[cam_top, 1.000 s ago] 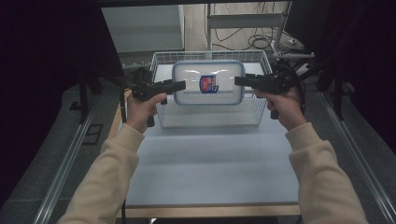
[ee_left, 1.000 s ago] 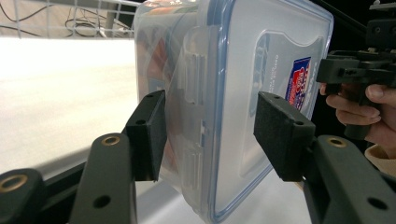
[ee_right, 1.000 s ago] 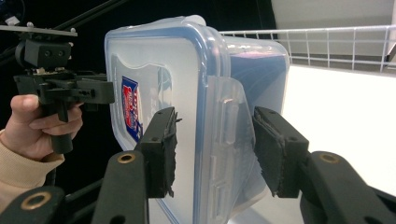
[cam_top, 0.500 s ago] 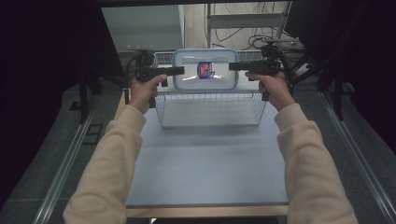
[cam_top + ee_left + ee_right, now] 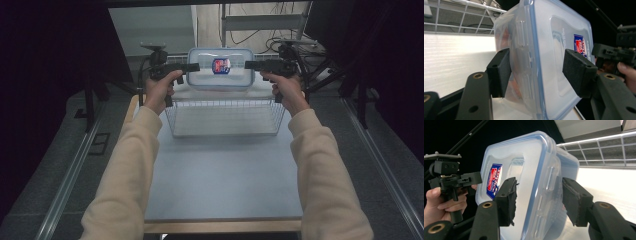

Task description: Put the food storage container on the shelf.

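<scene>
The person has the box [image 5: 220, 68] up in the air, a clear lidded plastic one with a blue seal and a red-and-blue label, carried between both grippers beyond and above the wire basket [image 5: 225, 117]. The basket stands at the far end of the grey surface [image 5: 220, 180], and nothing can be seen lying in it.

The left gripper [image 5: 194, 66] takes the box by its left end, the right gripper [image 5: 251, 64] by its right end. In the left gripper view the fingers [image 5: 499, 72] straddle the rim where lid meets tub; one pad lies against the tub side, the other looks a touch off the lid. The right gripper view shows much the same: fingers [image 5: 507, 200] either side of the edge, the near pad on the lid, the far one with a sliver of gap. I'd call both clamped on the box, since it hangs level with nothing under it, though the grip looks light.

The step in hand, I'd judge, is carrying the box, either out of the basket or towards it; which, I can't say from here. The next move calls for both hands travelling together at the same height. If one hand leads or eases off, the box could twist and slip from those shallow holds.
</scene>
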Tool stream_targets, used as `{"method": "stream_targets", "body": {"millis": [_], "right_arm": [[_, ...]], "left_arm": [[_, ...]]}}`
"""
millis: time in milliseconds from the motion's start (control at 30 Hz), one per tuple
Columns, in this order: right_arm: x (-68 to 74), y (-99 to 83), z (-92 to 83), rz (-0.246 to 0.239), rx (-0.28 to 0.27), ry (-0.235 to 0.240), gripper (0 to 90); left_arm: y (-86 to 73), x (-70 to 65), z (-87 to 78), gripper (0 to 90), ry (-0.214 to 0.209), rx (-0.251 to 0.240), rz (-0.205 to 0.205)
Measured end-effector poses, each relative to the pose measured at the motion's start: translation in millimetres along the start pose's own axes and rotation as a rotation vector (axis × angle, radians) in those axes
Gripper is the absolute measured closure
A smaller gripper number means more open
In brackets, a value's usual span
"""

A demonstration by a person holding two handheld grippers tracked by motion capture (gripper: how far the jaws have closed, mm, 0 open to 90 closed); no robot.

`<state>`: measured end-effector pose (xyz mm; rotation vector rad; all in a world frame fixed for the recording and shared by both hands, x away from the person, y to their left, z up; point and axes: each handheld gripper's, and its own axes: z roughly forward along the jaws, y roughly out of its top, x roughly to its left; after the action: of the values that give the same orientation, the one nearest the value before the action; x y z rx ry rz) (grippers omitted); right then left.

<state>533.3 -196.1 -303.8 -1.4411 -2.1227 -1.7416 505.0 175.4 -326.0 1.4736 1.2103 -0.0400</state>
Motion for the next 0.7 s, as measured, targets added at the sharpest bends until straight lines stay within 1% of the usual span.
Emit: {"method": "stream_targets", "body": {"millis": [100, 133, 167, 233, 267, 300, 433, 500, 567, 600, 633, 667, 700], "right_arm": [[-4.0, 0.4, 2.8, 0.027, -0.005, -0.014, 45.2], [-4.8, 0.3, 3.6, 0.029, -0.006, -0.018, 44.5], [-5.1, 0.4, 4.5, 0.036, -0.006, -0.033, 43.4], [-4.8, 0.5, 5.8, 0.028, -0.004, -0.068, 42.5], [-4.9, 0.6, 6.2, 0.026, -0.002, -0.087, 43.3], [-4.6, 0.4, 7.1, 0.027, 0.0, -0.104, 40.9], [-0.2, -1.7, 8.4, 0.013, -0.016, -0.138, 38.6], [5.0, -2.9, 8.4, -0.016, -0.029, -0.157, 35.2], [12.8, -3.8, 6.0, -0.048, -0.053, -0.169, 30.5], [16.1, -4.2, 4.0, -0.064, -0.064, -0.181, 29.7], [21.8, -5.5, -0.3, -0.096, -0.087, -0.192, 28.7], [24.8, -6.5, -3.3, -0.11, -0.098, -0.193, 28.0], [28.4, -8.3, -7.9, -0.125, -0.106, -0.19, 27.5]], "left_arm": [[0.9, 6.1, 4.2, 39.2, -0.016, -0.005, -0.035], [1.1, 8.5, 6.3, 38.7, -0.021, -0.002, -0.05], [1.1, 9.7, 7.8, 37.5, -0.024, 0.003, -0.058], [0.5, 12.7, 11.3, 34.5, -0.029, 0.013, -0.075], [-0.1, 11.1, 11.7, 35.3, -0.003, 0.001, -0.057], [-0.4, 9.5, 11.8, 37.9, 0.004, -0.003, -0.052], [-1.6, 6.4, 11.2, 36.7, 0.014, 0.001, -0.033], [-2.3, 2.6, 9.8, 35.7, 0.025, 0.007, -0.012], [-3.2, -3.6, 6.5, 33.3, 0.036, -0.014, 0.013], [-3.5, -9.1, 2.6, 32.8, 0.05, -0.031, 0.043], [-3.8, -12.8, -0.6, 32.1, 0.067, -0.036, 0.071], [-4.5, -18.4, -5.2, 31.4, 0.089, -0.045, 0.107], [-5.9, -23.9, -10.2, 30.7, 0.097, -0.056, 0.13]]}}
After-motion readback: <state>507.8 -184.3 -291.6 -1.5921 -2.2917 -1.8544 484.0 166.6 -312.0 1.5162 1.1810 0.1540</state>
